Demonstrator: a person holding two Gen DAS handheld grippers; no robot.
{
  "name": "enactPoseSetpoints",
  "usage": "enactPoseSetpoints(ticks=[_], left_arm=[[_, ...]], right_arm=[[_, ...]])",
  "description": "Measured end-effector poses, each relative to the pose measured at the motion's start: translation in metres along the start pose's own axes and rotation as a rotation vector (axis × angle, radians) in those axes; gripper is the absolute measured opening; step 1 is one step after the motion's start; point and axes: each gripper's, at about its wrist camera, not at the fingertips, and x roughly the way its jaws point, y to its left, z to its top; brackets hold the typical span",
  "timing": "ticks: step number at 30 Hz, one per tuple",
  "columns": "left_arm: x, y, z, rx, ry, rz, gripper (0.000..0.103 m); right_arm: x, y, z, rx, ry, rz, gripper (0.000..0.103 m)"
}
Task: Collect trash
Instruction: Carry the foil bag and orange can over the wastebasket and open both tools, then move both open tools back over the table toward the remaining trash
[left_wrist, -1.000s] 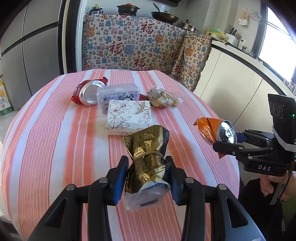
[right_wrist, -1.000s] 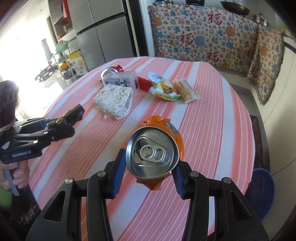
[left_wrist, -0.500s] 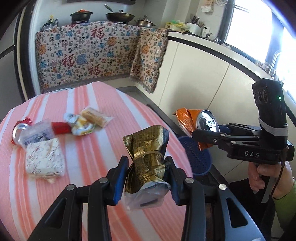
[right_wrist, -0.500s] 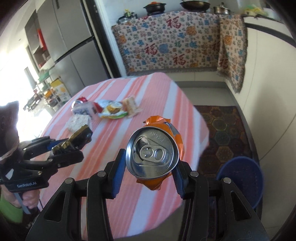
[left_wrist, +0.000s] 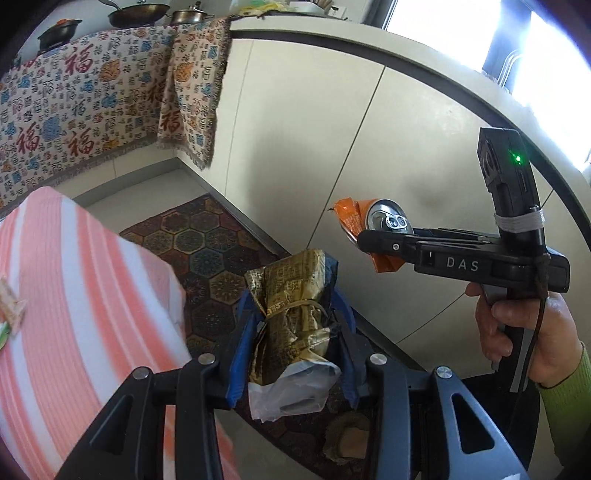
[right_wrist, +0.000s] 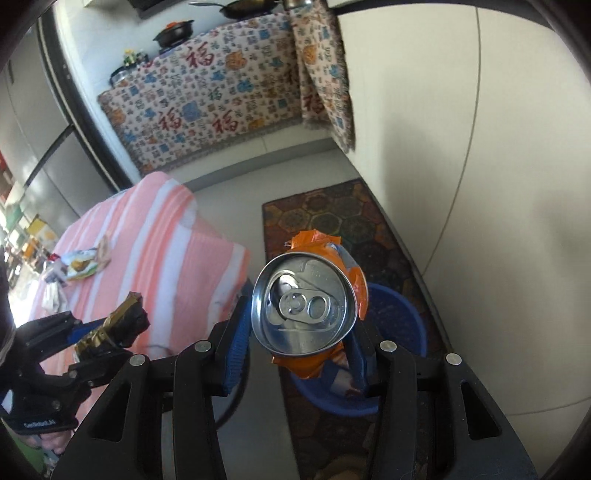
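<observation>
My left gripper (left_wrist: 291, 321) is shut on a crumpled gold foil wrapper (left_wrist: 291, 295) with a clear plastic end, held in the air past the table's edge, over the floor rug. My right gripper (right_wrist: 299, 321) is shut on a crushed orange can (right_wrist: 303, 302), silver top facing the camera, held above a blue bin (right_wrist: 399, 321) on the floor. The right gripper and its can (left_wrist: 384, 221) also show at the right of the left wrist view. The left gripper with the wrapper (right_wrist: 118, 321) shows at lower left in the right wrist view.
The table with a pink-and-white striped cloth (right_wrist: 155, 236) is at the left, with snack wrappers (right_wrist: 81, 262) on it. A dark patterned rug (right_wrist: 332, 210) lies along cream cabinets (left_wrist: 332, 122). A patterned cloth (right_wrist: 207, 92) covers the back counter.
Both grippers have swung right, away from the table, each keeping its load. The can is now over the blue bin; the wrapper is now past the table's edge, over the rug.
</observation>
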Motion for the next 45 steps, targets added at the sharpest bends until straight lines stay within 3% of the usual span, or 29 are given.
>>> enactPoseSetpoints(ticks=[8,17,19,21,23,27,31,35,40,45], left_arm=[[0.088,-0.026,0.016,0.042,0.067,-0.011,0.041],[0.152,-0.032,0.013,0.048,0.128,-0.006,0.042],[0.164,-0.033,0.014,0.045,0.134,-0.003,0.045],[0.178,-0.032,0.016,0.043,0.147,0.003,0.057],[0.192,-0.032,0.017,0.045,0.151,0.006,0.064],[0.208,-0.031,0.018,0.035,0.169,0.029,0.064],[0.189,-0.027,0.013,-0.005,0.145,0.023,0.064],[0.140,-0.025,0.003,-0.021,0.099,0.044,0.064],[0.059,-0.024,-0.019,-0.036,0.053,0.083,0.064],[-0.021,0.005,-0.057,-0.063,0.020,0.191,0.065]], right_arm=[[0.036,-0.060,-0.007,0.117,0.052,-0.013,0.048],[0.054,-0.096,-0.013,0.221,0.068,0.028,0.048],[0.057,-0.101,-0.012,0.231,0.065,0.037,0.048],[0.058,-0.104,-0.012,0.240,0.057,0.041,0.050],[0.060,-0.108,-0.013,0.252,0.053,0.038,0.059],[0.053,-0.114,-0.012,0.272,0.032,0.019,0.060],[0.042,-0.114,-0.009,0.261,-0.002,-0.014,0.067],[0.033,-0.095,-0.001,0.180,-0.032,-0.081,0.077],[0.022,-0.046,-0.001,0.044,-0.083,-0.119,0.087],[0.020,0.030,-0.010,-0.105,-0.111,-0.070,0.095]])
